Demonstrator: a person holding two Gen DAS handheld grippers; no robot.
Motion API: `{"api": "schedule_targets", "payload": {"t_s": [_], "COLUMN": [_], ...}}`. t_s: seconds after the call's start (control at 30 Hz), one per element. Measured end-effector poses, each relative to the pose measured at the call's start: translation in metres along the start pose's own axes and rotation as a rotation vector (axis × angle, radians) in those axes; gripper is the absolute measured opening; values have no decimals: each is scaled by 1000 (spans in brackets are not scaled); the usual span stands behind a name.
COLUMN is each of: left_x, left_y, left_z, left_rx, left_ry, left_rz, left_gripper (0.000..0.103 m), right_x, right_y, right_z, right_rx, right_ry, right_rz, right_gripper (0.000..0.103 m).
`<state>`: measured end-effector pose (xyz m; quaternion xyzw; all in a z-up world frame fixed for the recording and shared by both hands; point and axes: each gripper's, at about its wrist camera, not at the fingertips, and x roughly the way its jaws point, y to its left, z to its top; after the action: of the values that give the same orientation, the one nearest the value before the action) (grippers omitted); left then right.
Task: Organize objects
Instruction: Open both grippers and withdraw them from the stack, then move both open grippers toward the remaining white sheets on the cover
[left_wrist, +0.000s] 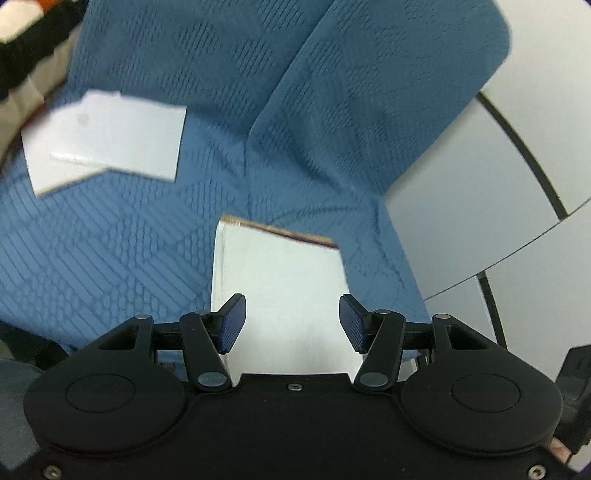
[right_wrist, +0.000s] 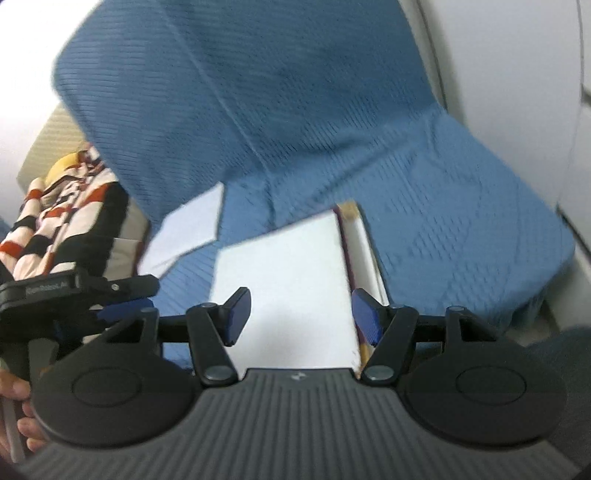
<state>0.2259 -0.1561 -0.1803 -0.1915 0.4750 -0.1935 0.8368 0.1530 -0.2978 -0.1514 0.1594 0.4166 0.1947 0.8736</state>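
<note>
Books: from the left wrist, a white hard-edged book (left_wrist: 280, 291) lies flat on the quilted blue cover (left_wrist: 129, 258), a thinner white booklet (left_wrist: 107, 140) beyond it. The left gripper (left_wrist: 291, 325) holds nothing, fingers half spread above the book — soft fabric could let it slide.

From the right wrist, the right gripper (right_wrist: 301, 315) hangs likewise parted and empty over that book (right_wrist: 284, 266).

A sofa (right_wrist: 443, 206) fills both views, its seat and backrest under a blue quilted cover (left_wrist: 155, 251) stitched in geometric patterns. To its right lies a pale tiled floor (left_wrist: 461, 206) with dark grout lines. At far left a striped cloth (right_wrist: 62, 229) in red, black and cream lies bunched. Light is soft and even.
</note>
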Motion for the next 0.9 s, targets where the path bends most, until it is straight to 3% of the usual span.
{"api": "schedule_targets", "payload": {"t_s": [0.3,0.5,0.77,0.9], "left_x": [-72,-101,-136,-146], "left_y": [-27,-32,-39,-38], "left_z": [-10,-23,-49,-57], "left_rx": [72,74,115,100], "left_ry": [-140,-176,-231,-247], "left_rz": [15,6,78,74], "left_gripper": [54,54,56,58], "right_x": [-45,-64,-80,-82], "right_y": [42,58,69,74], "right_z": [5,-3,-19,-29], "right_rx": [-175,-225,-252,-254], "right_ry": [-104,-133,-155,-154], "right_rz": [63,100,117,118], "right_gripper": [64,64,64,64]}}
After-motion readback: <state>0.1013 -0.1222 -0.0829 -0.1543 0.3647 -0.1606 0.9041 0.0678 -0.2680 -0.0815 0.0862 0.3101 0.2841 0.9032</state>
